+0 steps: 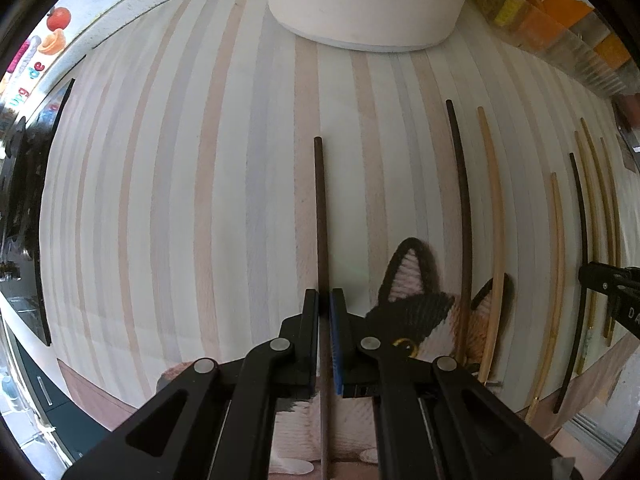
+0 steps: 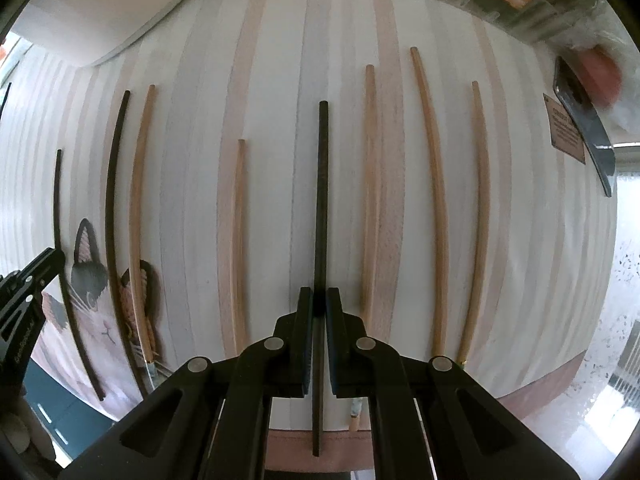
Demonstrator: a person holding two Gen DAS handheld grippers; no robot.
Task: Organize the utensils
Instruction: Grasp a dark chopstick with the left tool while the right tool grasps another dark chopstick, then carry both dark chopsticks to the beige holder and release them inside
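Observation:
My left gripper (image 1: pixel 324 300) is shut on a dark brown chopstick (image 1: pixel 321 208) that points straight ahead over the striped cloth (image 1: pixel 180 200). My right gripper (image 2: pixel 319 298) is shut on a black chopstick (image 2: pixel 322 184), also pointing ahead. Several light wooden chopsticks (image 2: pixel 370 184) and dark chopsticks (image 2: pixel 114 184) lie in parallel on the cloth between and beside the grippers. In the left wrist view a dark chopstick (image 1: pixel 462 200) and a light chopstick (image 1: pixel 494 216) lie to the right. The right gripper's tip (image 1: pixel 600 276) shows at the far right there. The left gripper's tip (image 2: pixel 44 264) shows at the left of the right wrist view.
A white round container (image 1: pixel 364 4) stands at the far end of the cloth. A cat picture (image 1: pixel 420 312) is on the mat's near edge. Yellow and orange packages (image 1: pixel 540 4) line the back right. A black flat object (image 2: pixel 584 120) lies at the right edge.

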